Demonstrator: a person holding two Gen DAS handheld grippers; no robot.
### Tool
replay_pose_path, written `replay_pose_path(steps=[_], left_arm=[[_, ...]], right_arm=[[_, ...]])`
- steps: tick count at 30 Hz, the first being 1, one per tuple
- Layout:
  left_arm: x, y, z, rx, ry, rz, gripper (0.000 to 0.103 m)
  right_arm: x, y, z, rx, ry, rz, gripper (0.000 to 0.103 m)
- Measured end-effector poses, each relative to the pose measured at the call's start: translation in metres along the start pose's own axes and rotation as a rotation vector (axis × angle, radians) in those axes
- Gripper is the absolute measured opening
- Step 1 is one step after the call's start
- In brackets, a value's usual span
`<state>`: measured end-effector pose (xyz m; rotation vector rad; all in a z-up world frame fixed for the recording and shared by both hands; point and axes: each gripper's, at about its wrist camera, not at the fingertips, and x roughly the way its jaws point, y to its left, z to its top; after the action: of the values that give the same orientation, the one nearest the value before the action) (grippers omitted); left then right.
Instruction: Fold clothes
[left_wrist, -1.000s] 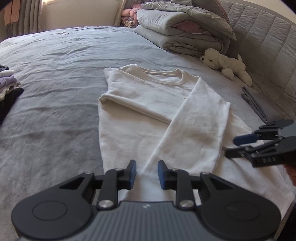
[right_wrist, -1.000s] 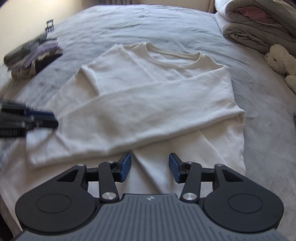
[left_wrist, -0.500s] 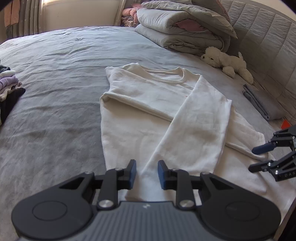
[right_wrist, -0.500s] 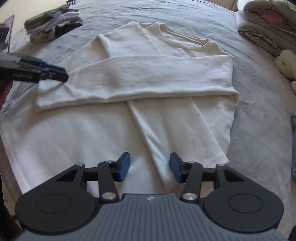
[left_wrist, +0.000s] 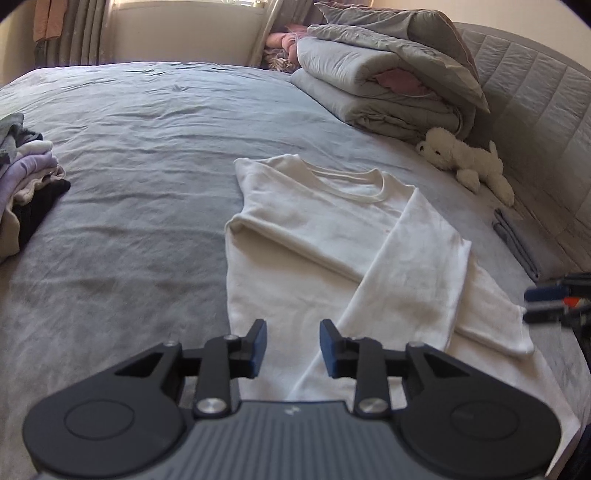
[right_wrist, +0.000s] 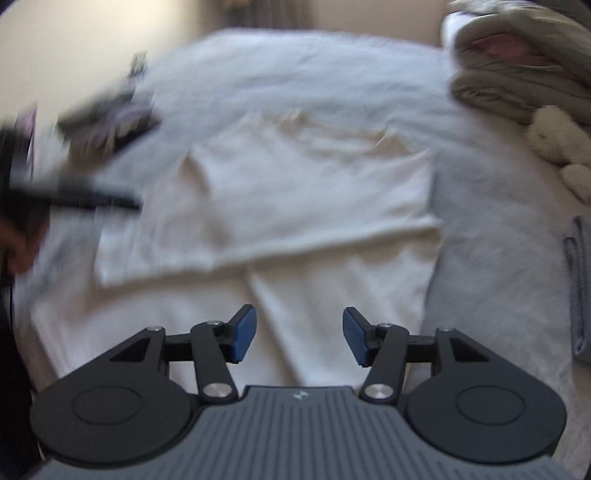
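A cream long-sleeved sweatshirt lies flat on the grey bed, both sleeves folded across its body. My left gripper hovers over the hem end of it, its jaws opening with nothing between the blue pads. In the blurred right wrist view the same sweatshirt fills the middle, and my right gripper hangs above its lower part, jaws opening and empty. The right gripper also shows at the right edge of the left wrist view; the left gripper is a dark smear at the left of the right wrist view.
A stack of folded clothes sits at the bed's left side. Folded grey duvets and a white plush dog lie near the quilted headboard. A folded grey cloth rests to the right of the sweatshirt.
Both grippers' jaws have widened. The right gripper has drawn back to the right and up, away from the sweatshirt; its view is now blurred. The left gripper has hardly moved.
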<state>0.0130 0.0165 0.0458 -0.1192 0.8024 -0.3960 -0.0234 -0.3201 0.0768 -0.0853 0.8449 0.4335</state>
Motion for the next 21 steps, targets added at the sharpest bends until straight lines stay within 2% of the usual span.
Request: replay_pose_path(steps=[4,8,11,14,16,18,21], left_arm=[[0.007,0.000,0.003,-0.021,-0.008,0.005,0.034],[0.013,0.003,0.003,-0.041,-0.003,0.025,0.036],[0.016,0.003,0.000,-0.036,0.015,0.039,0.037],[0.016,0.001,-0.003,-0.011,0.014,0.045,0.037],[0.016,0.000,-0.004,0.005,0.013,0.050,0.037],[0.015,0.000,-0.004,0.003,0.013,0.047,0.037],[0.014,0.001,-0.003,-0.007,0.013,0.040,0.038]], right_arm=[[0.004,-0.017,0.017,0.136,-0.103,-0.106,0.058],[0.016,-0.019,0.029,0.159,-0.168,-0.172,0.058],[0.036,-0.012,0.035,0.142,-0.157,-0.159,0.057],[0.060,-0.009,0.038,0.126,-0.060,-0.162,0.057],[0.073,-0.019,0.032,0.153,0.046,-0.179,0.057],[0.074,-0.033,0.023,0.184,0.091,-0.168,0.055],[0.049,-0.050,0.024,0.238,-0.002,-0.163,0.052]])
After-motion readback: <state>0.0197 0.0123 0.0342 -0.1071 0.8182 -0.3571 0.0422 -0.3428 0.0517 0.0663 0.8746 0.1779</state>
